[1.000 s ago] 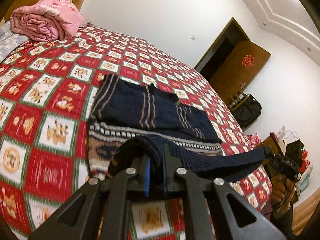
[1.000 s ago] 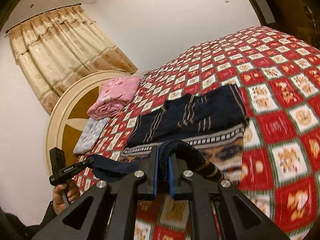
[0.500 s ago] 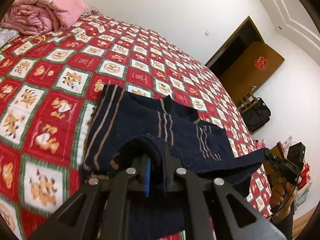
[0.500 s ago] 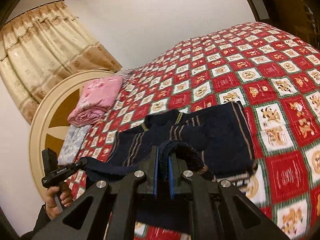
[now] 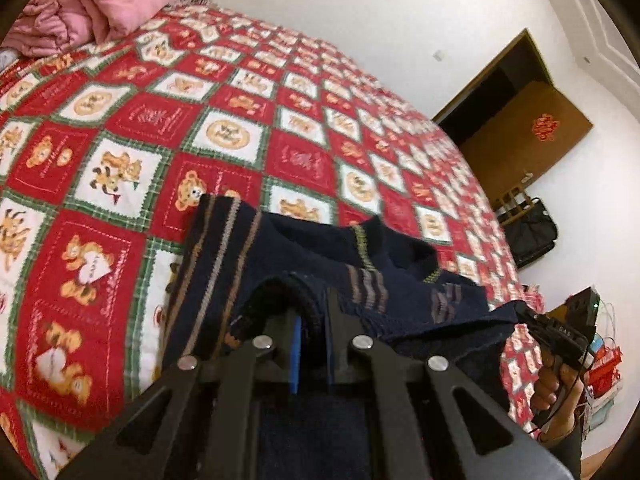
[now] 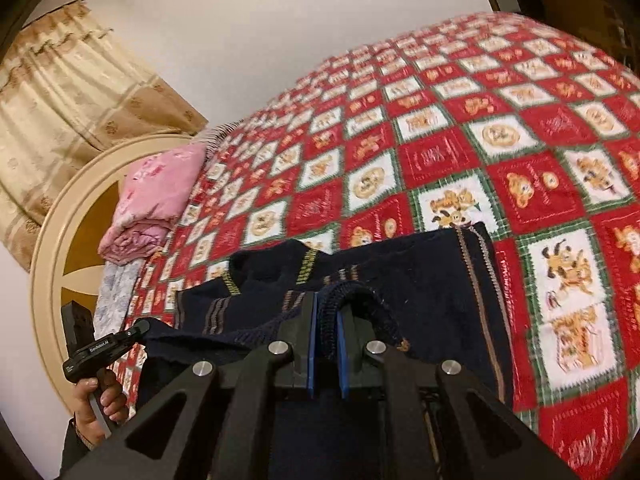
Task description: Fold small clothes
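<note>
Both grippers, left gripper [image 5: 312, 332] and right gripper [image 6: 326, 328], have their jaws closed tight on the hem of a navy striped sweater [image 5: 328, 264], which lies on the bed [image 5: 160, 120]. Farther off sits a pink quilt [image 6: 156, 196].

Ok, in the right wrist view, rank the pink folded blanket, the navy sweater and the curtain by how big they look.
1. Navy sweater, largest, though it is nearest the camera.
2. Curtain.
3. Pink folded blanket, smallest.
The curtain is cut off by the frame edge, so only its visible part counts.
</note>
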`<state>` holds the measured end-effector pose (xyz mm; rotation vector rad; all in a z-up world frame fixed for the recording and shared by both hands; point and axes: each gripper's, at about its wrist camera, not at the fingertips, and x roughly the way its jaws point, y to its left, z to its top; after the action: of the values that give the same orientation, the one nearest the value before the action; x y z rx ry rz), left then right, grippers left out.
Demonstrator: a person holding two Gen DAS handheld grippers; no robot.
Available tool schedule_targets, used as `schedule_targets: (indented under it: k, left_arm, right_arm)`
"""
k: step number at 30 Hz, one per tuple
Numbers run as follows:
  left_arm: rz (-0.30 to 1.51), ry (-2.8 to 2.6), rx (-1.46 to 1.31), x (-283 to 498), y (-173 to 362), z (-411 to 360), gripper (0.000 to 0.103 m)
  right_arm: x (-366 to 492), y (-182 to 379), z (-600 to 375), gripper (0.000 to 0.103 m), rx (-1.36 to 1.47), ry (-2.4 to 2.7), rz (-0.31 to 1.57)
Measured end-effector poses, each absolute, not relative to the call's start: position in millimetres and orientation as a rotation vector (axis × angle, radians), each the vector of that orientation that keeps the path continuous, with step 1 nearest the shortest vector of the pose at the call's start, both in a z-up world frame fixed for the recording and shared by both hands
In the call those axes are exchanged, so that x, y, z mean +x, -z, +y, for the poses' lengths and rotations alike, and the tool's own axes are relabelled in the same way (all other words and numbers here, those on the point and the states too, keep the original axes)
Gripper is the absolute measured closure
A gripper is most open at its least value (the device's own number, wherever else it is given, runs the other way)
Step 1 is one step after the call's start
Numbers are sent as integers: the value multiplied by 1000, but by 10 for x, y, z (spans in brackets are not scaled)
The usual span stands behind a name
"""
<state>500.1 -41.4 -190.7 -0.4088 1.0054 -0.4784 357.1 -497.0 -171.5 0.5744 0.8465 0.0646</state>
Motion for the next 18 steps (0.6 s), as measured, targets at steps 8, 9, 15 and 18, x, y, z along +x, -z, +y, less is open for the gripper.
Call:
schedule_targets:
  k: [8, 9, 15, 18]
  left_arm:
    - [1005, 464, -385, 5162, 2086, -544, 90]
    - [1011, 455, -373, 5154, 2111, -555, 87]
    - [978, 427, -441, 5072, 2121, -371, 57]
    - [918, 427, -474, 4991, 1958, -240, 45]
  right_arm:
    - [3952, 2126, -5134, 94, 619, -26, 903]
    - [3994, 2170, -5134, 94, 621, -27, 911]
    - [4083, 2222, -5193, 48, 603, 22, 887]
    - [4022, 2099, -5274, 38, 600, 52, 840]
